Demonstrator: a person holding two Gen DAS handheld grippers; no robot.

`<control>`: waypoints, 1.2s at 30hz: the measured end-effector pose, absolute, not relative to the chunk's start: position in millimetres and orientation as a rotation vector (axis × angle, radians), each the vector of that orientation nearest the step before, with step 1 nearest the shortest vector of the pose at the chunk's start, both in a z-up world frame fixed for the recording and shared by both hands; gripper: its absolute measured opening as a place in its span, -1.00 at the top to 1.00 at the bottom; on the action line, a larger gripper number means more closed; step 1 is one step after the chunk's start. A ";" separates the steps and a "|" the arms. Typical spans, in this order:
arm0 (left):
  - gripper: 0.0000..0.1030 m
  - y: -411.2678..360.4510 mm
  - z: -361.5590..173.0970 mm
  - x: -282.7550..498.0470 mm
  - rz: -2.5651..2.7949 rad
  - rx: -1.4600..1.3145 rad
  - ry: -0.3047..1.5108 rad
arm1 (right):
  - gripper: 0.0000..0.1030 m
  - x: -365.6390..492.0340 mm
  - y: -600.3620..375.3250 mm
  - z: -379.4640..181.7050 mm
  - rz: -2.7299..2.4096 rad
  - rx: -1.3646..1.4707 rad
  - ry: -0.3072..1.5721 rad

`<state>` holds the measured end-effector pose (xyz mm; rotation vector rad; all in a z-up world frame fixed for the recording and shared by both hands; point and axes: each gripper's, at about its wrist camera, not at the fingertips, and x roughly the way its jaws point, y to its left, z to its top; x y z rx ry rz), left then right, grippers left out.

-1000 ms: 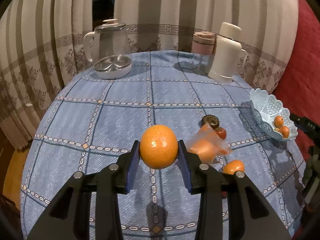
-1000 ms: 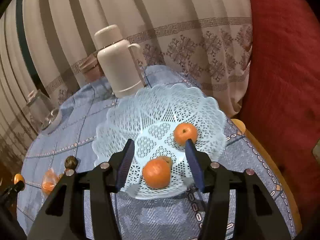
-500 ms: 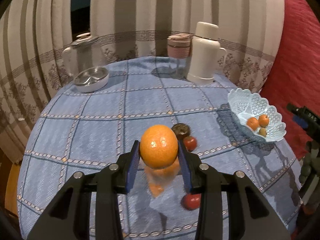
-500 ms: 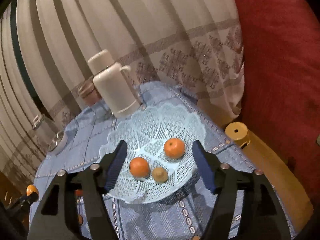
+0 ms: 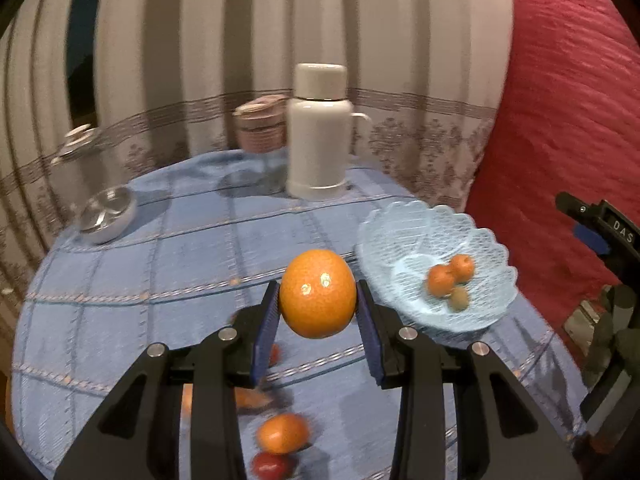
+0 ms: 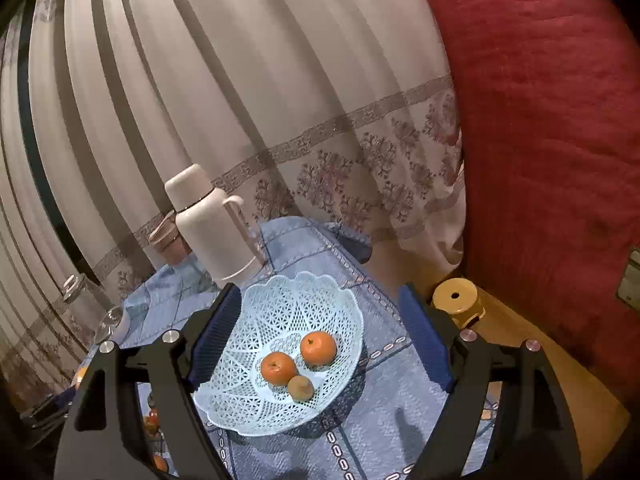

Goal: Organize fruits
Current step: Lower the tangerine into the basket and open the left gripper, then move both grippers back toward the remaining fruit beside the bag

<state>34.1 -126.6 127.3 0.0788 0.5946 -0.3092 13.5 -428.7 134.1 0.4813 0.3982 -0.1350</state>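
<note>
Gripping one orange (image 5: 317, 293), left jaws — right jaws just opening, empty — three fruits in one basket (image 6: 256, 312).

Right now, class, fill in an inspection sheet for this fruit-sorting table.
Surface: round table under blue checked cloth.
Job's things: lace basket holds two oranges and a smaller brownish fruit; loose fruit on the cloth.
Clutter: white flask, pink jar, metal dish.
Grippers: left gripper shut on large orange; right gripper just opened wider, empty.
Cables: nothing seen.
Surroundings: striped curtain, red fabric, yellow stool.
</note>
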 end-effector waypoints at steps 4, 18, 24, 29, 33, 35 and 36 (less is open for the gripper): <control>0.26 -152.2 126.7 45.2 -0.366 0.083 0.597 | -0.60 6.2 -434.6 141.3 -0.146 0.487 0.371; 0.26 -214.9 89.6 81.1 -0.442 0.129 0.713 | -0.60 -1.7 -433.4 151.3 -0.108 0.503 0.346; -0.25 -225.2 82.8 85.2 -0.442 0.134 0.725 | -0.60 -4.3 -432.9 153.8 -0.102 0.509 0.338; -0.61 -221.5 89.8 80.9 -0.441 0.105 0.706 | -0.60 -3.4 -432.1 155.0 -0.097 0.512 0.334; -0.78 -217.0 94.5 76.6 -0.429 0.107 0.686 | -0.75 -3.8 -430.5 156.0 -0.092 0.511 0.332; -0.80 -214.5 98.1 72.7 -0.423 0.109 0.672 | -0.81 -5.0 -428.9 157.1 -0.092 0.508 0.321; -0.85 -213.3 100.2 71.0 -0.423 0.109 0.668 | -0.81 -5.3 -427.9 157.7 -0.088 0.506 0.319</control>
